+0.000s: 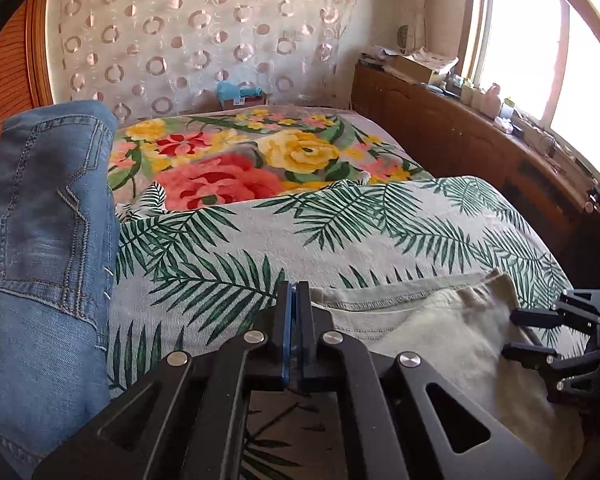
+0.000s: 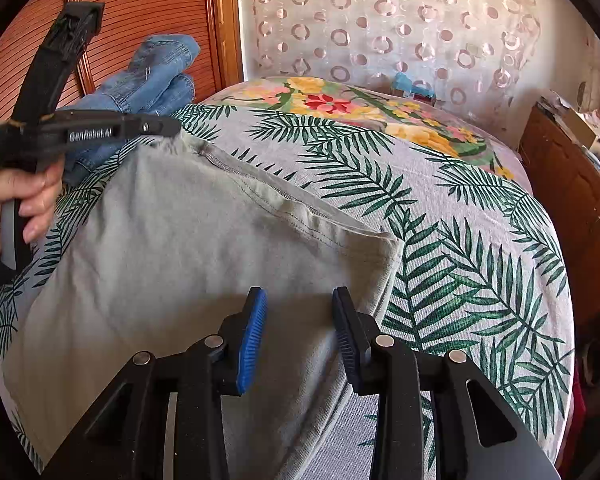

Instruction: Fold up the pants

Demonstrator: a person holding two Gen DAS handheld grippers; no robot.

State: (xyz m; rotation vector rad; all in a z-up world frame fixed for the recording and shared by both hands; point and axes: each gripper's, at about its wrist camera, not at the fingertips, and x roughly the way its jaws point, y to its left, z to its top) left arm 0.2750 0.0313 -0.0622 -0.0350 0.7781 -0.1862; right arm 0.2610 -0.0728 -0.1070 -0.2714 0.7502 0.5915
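Bright daylight from window (image 1: 540, 60) at right, panes blown out to white glare, soft shadows under tongs on bed (image 2: 440, 208), strong fisheye curvature, dark vignetted corners, focus fairly sharp, slight edge softness.

L tool (image 1: 294, 300): two blue pads pressed flat together, no gap, pointing fwd and low. A bare hand (image 2: 18, 204) holds its handle, fingers wrapped round the grip. R tool (image 2: 300, 312): fingers spread wide apart, blue pads facing each other w/ a clear gap, tips low.
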